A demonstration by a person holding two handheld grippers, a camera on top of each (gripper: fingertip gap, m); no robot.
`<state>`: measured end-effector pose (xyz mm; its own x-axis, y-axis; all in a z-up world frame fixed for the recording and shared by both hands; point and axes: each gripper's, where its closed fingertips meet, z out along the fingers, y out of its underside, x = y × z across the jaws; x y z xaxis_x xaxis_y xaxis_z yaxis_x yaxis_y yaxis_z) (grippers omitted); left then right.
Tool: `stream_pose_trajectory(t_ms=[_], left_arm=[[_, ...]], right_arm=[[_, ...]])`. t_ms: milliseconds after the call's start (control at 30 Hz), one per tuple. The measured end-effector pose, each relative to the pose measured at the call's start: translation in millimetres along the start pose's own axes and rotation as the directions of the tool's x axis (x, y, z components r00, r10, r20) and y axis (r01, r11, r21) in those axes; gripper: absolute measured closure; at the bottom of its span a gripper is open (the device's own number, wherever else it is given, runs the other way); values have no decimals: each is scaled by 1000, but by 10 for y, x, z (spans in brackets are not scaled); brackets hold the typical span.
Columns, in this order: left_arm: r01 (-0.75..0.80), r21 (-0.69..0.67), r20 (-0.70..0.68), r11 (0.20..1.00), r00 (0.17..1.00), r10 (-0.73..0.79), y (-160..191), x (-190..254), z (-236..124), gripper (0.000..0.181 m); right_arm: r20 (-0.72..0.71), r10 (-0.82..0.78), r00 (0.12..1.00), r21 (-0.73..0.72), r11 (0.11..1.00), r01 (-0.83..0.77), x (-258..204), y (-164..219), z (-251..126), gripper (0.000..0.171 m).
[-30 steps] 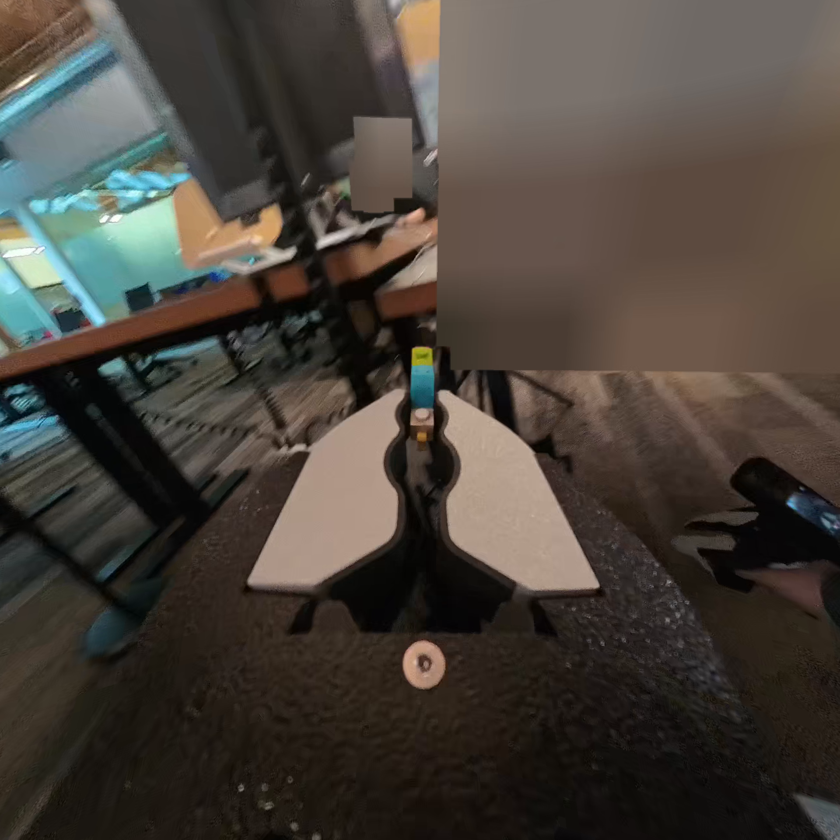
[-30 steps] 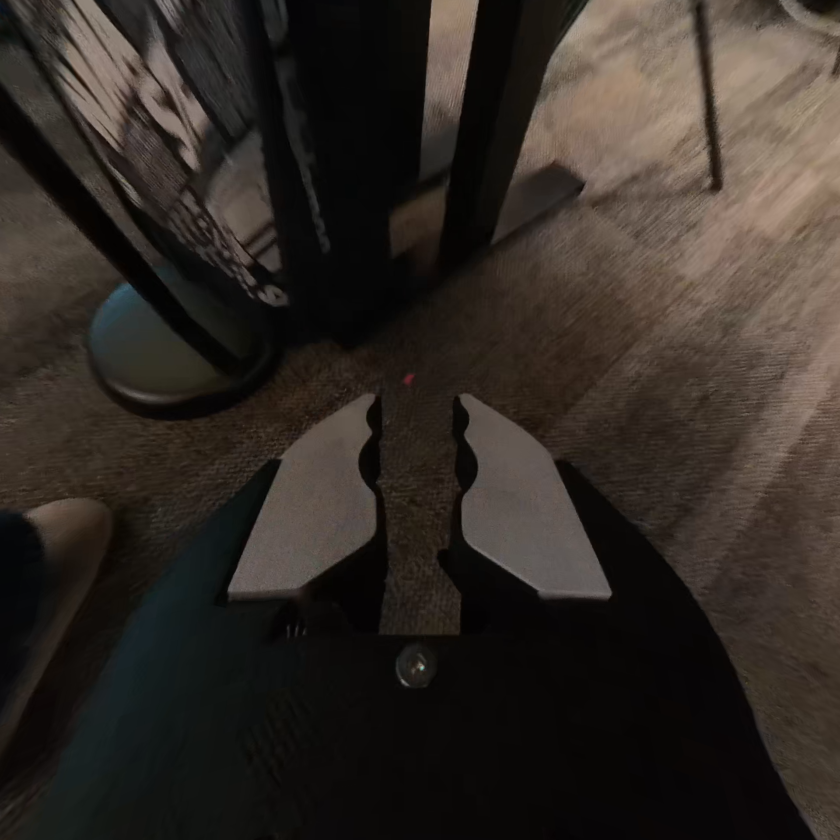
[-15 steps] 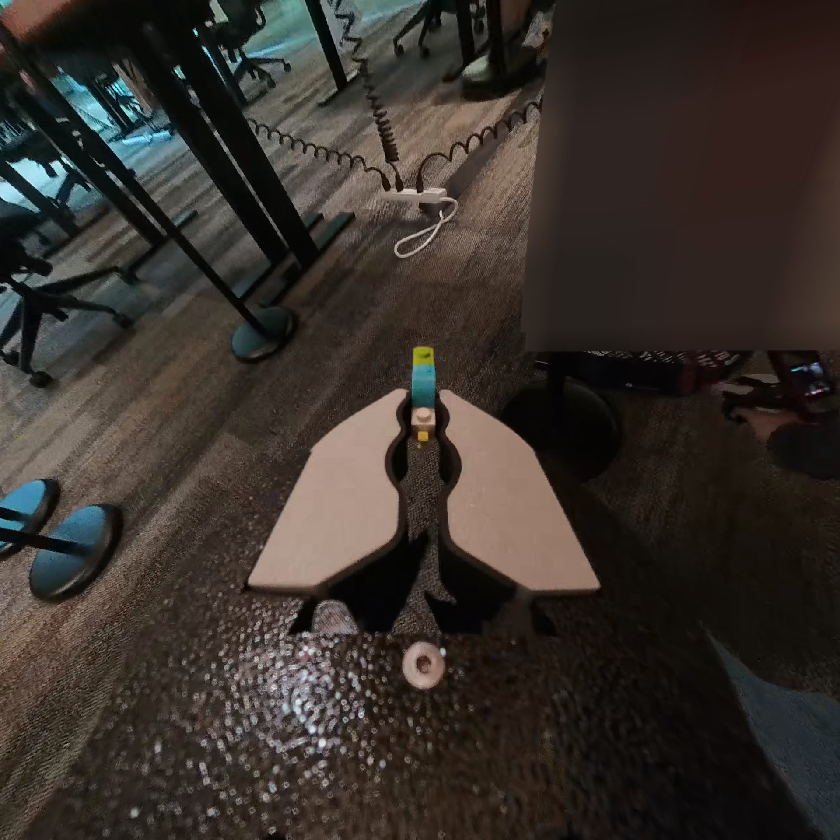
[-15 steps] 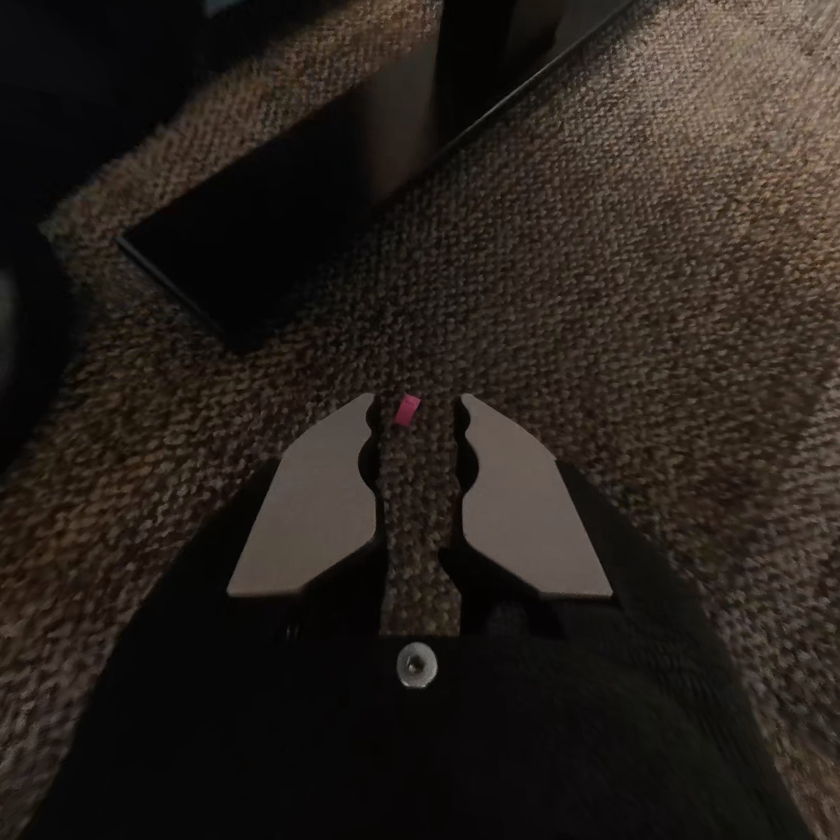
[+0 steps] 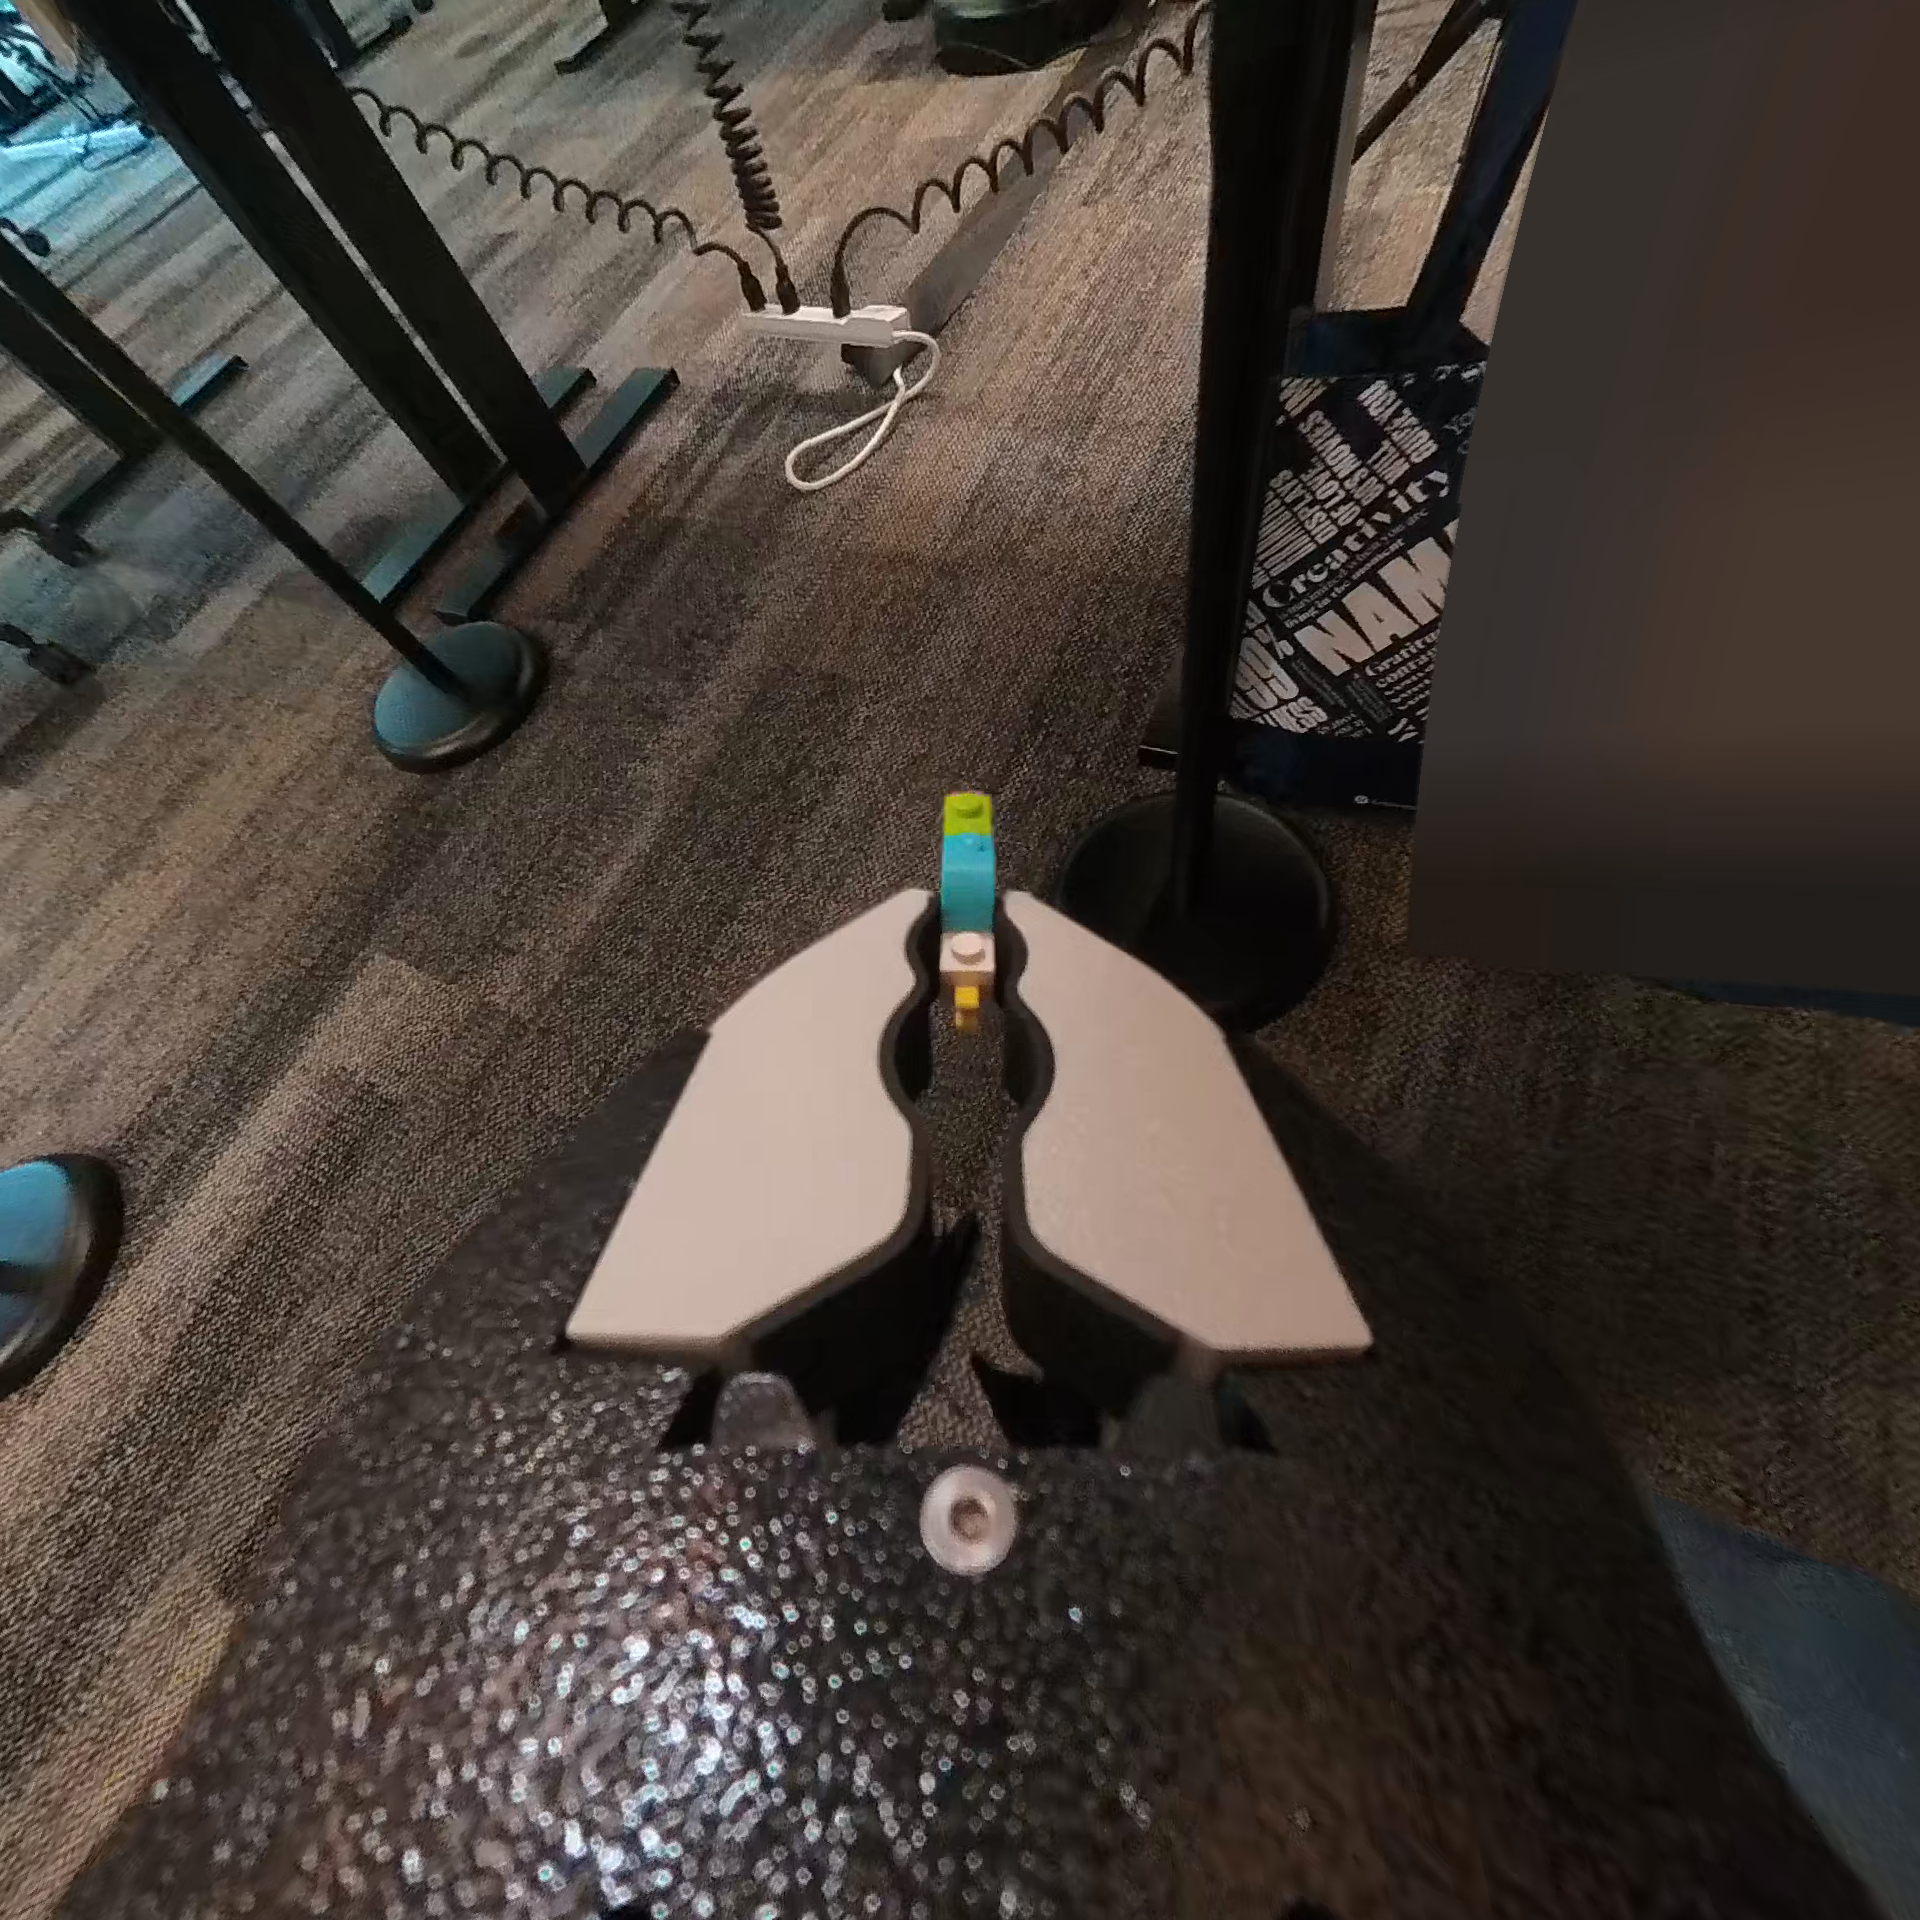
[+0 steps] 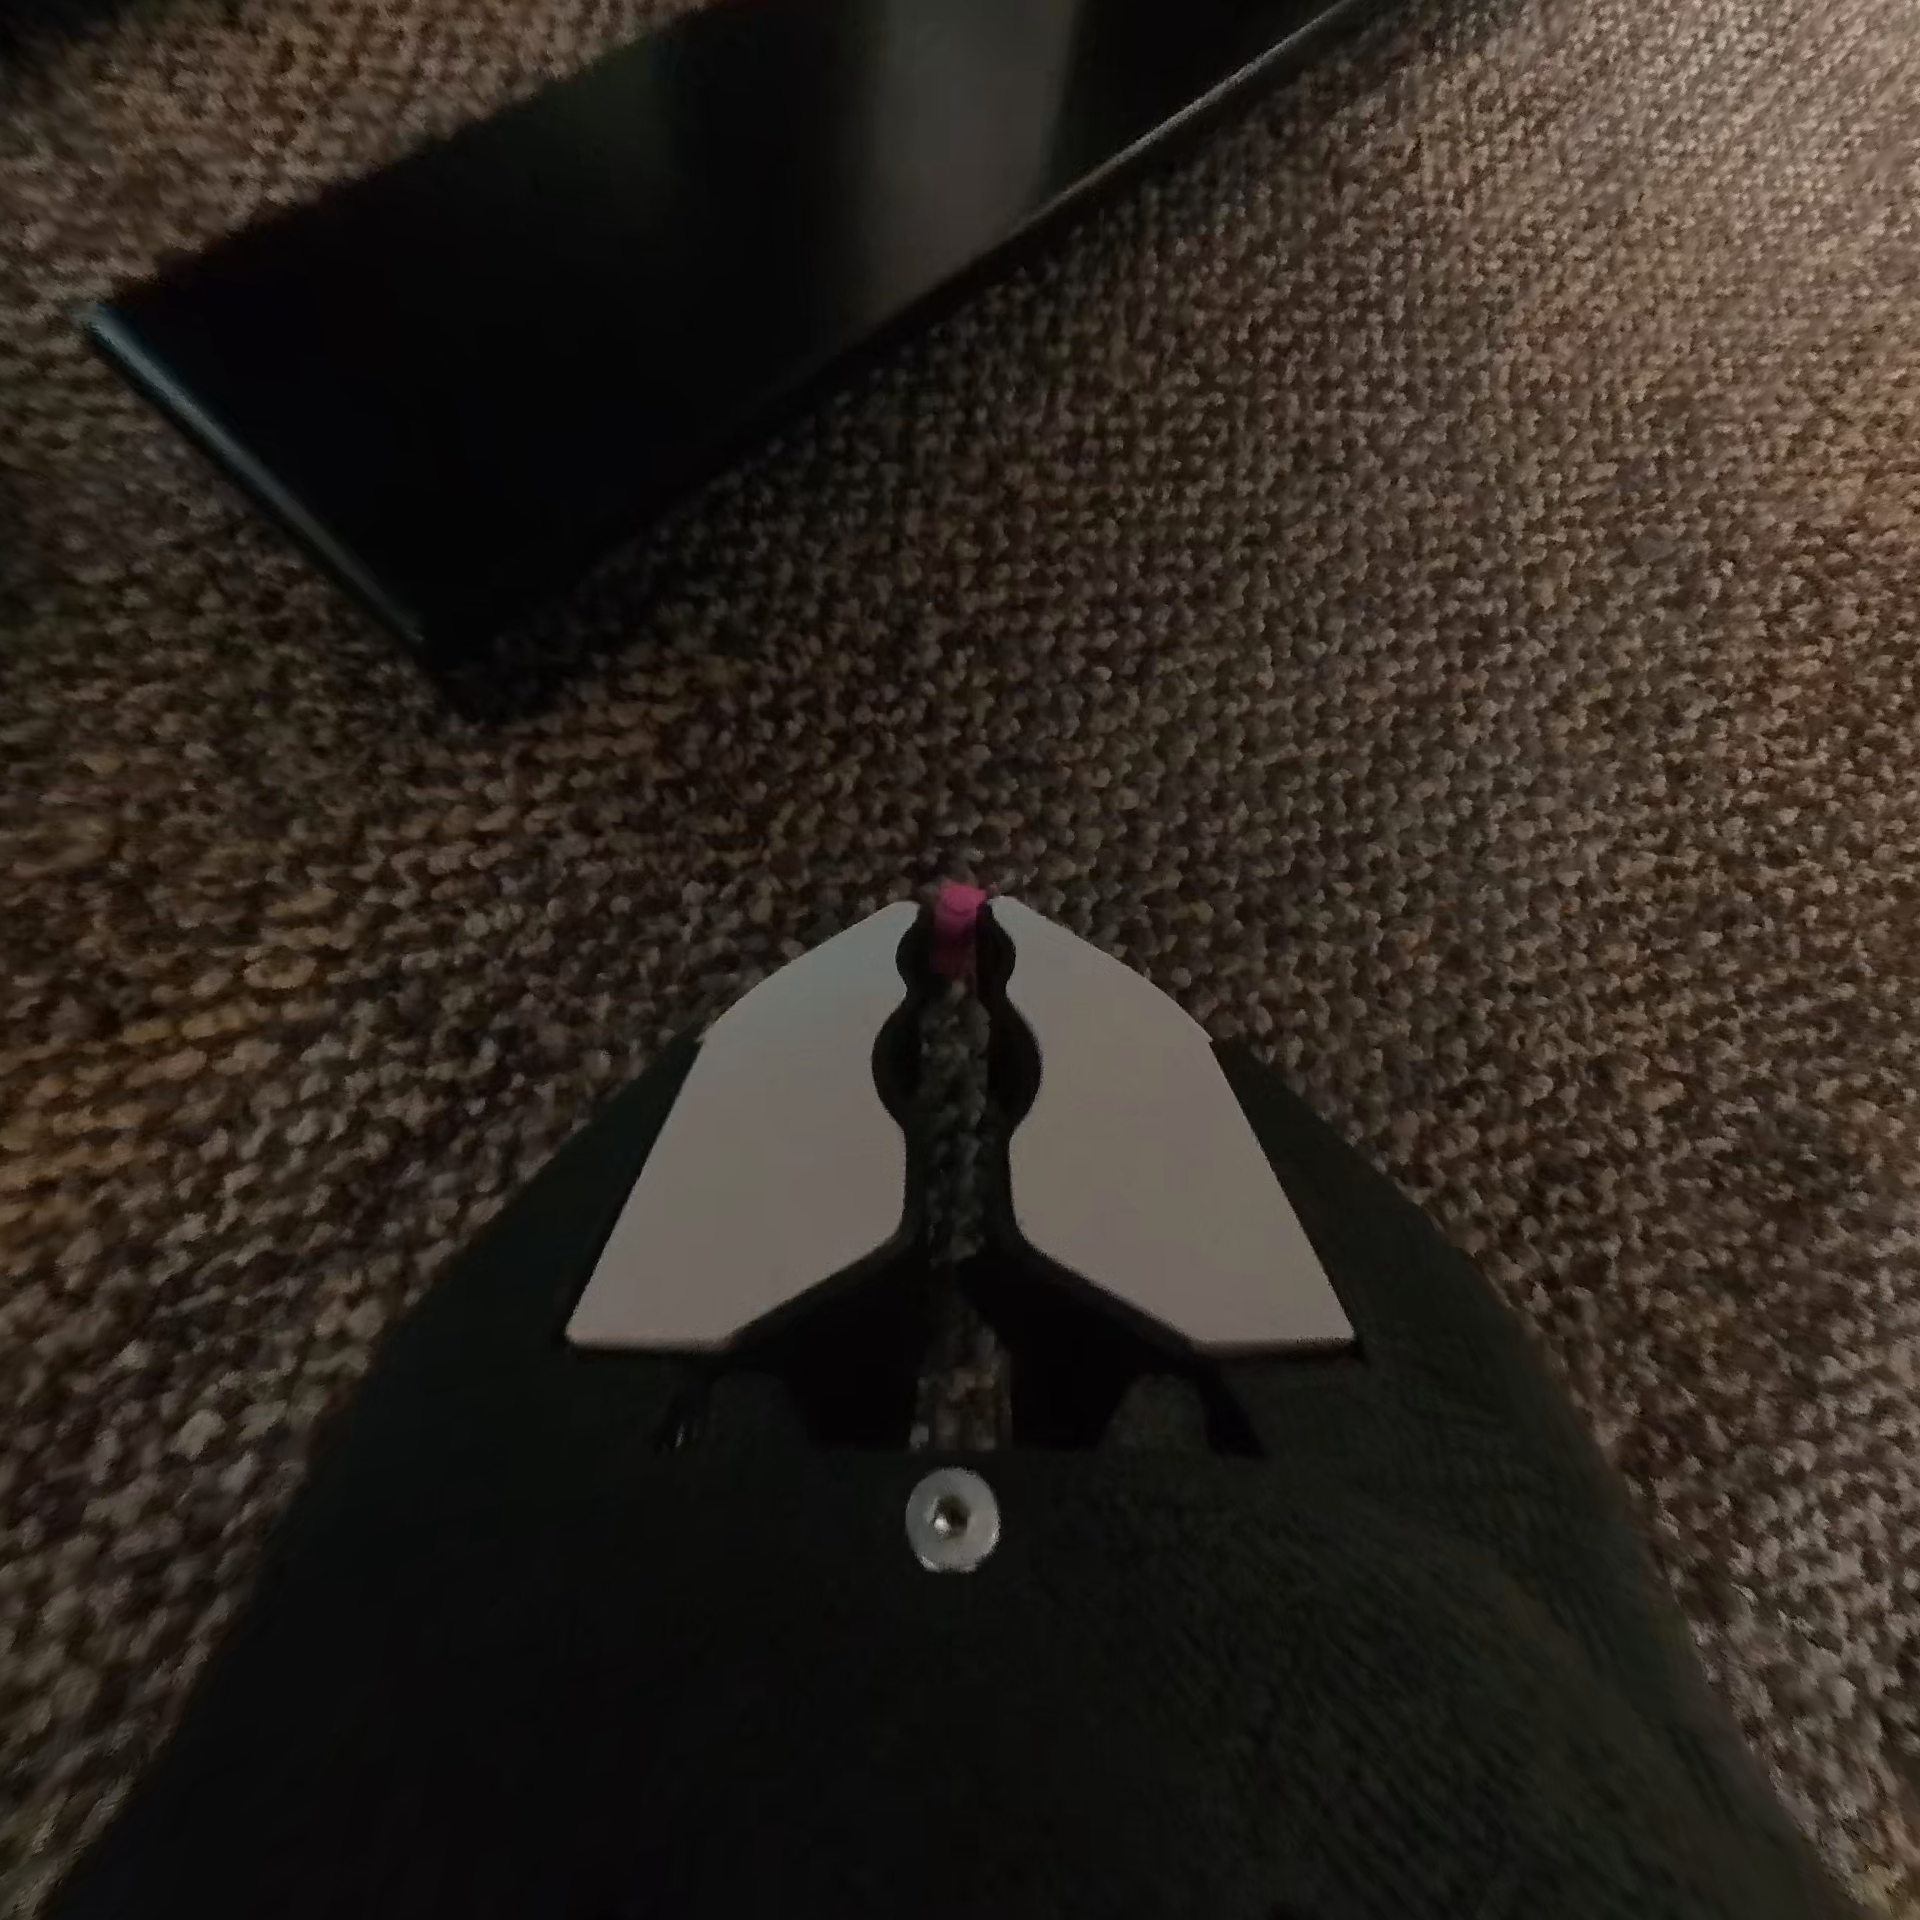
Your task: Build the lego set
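Observation:
My left gripper (image 5: 966, 914) is shut on a small lego assembly (image 5: 966, 883): a lime piece on top, a teal piece below it, then a grey piece and a small yellow one. It sticks out past the fingertips, held above the carpet. My right gripper (image 6: 954, 920) is shut on a tiny pink lego piece (image 6: 952, 925) right at carpet level. The piece sits pinched between the fingertips. Neither gripper shows in the other's view.
Carpet floor (image 5: 727, 790) all around. Black table legs with round feet (image 5: 457, 686) (image 5: 1195, 894), a white power strip (image 5: 831, 327) with coiled cables, and a printed bag (image 5: 1351, 561) stand ahead of the left gripper. A flat black table foot (image 6: 582, 343) lies ahead of the right gripper.
My right gripper went down to the carpet and shut on the pink piece, which lay loose between the open jaws before. The left gripper tilted from the room down toward the floor, still holding the assembly.

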<state>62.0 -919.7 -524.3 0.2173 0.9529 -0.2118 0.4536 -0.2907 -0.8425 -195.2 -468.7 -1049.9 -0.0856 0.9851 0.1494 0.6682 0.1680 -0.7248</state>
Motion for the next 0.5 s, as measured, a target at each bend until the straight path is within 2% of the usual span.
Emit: stream_pose_trajectory(t_ms=[133, 200, 267, 300, 367, 400, 500], left_arm=[[-33, 49, 5, 998, 999, 33, -124, 42, -97, 173], [-49, 92, 15, 995, 999, 47, -256, 59, -161, 173], [-72, 163, 47, 984, 997, 65, -548, 27, -233, 173], [-66, 194, 36, 979, 998, 60, -776, 46, -259, 173], [51, 199, -193, 979, 981, -12, -1453, 353, -307, 172], [50, 243, -250, 969, 968, 12, -1850, 461, -392, 172], [-63, 398, -259, 915, 949, 178, -2857, 663, -739, 173]], right_arm=[[59, 85, 995, 114, 989, -91, 5, -312, -540, 165], [64, 96, 993, 136, 985, -104, 9, -473, -1005, 165], [78, 99, 992, 126, 986, -108, -33, -622, -1565, 165], [92, 94, 991, 109, 989, -104, -68, -702, -1865, 165], [142, 56, 988, 95, 993, -70, -149, -953, -2502, 165], [184, 40, 982, 101, 993, -59, -192, -1119, -2840, 165], [322, -63, 945, 161, 987, 11, -293, -1603, -3904, 165]])
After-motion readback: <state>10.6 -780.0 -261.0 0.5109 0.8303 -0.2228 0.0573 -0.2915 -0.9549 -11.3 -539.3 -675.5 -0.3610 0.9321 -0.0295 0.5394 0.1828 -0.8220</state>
